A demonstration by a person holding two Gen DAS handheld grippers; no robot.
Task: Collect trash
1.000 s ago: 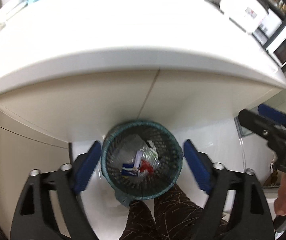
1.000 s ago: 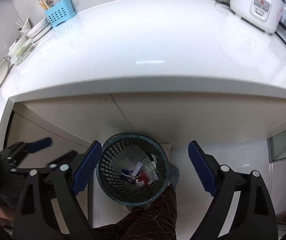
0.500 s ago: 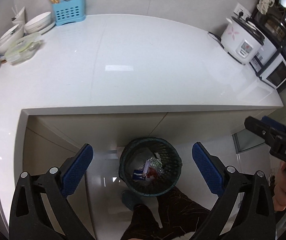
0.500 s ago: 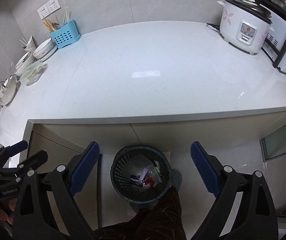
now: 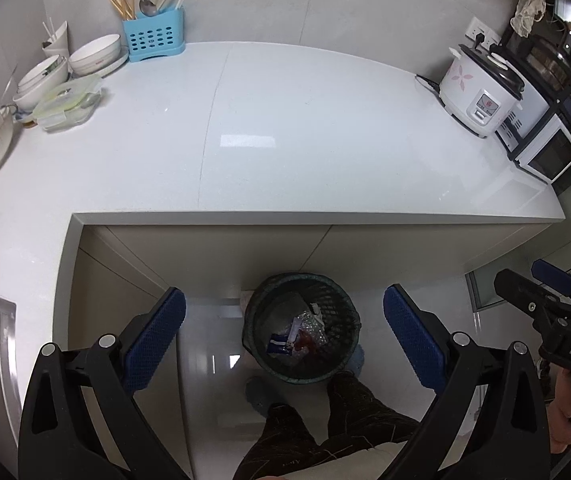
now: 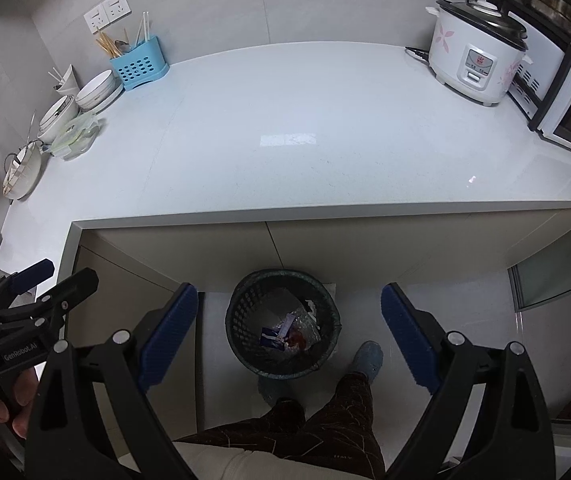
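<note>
A dark mesh waste basket (image 5: 259,320) stands on the floor below the counter edge; it also shows in the right wrist view (image 6: 237,320). Inside lie crumpled wrappers (image 5: 299,334), blue, white, red and silvery, also seen from the right wrist (image 6: 287,334). My left gripper (image 5: 283,334) is open and empty, high above the basket. My right gripper (image 6: 289,330) is open and empty, also high above it. Each gripper shows at the edge of the other's view: the right one (image 5: 537,294), the left one (image 6: 51,280).
A white counter (image 5: 285,128) spans both views. At its back left stand bowls (image 5: 93,52), a lidded container (image 5: 67,102) and a blue utensil holder (image 5: 153,38). A rice cooker (image 5: 479,90) and microwave (image 5: 545,156) stand at right. The person's legs (image 5: 325,420) are below.
Both grippers have risen well above the basket, which looks smaller now, and the whole countertop has come into view. Both stayed open and empty.
</note>
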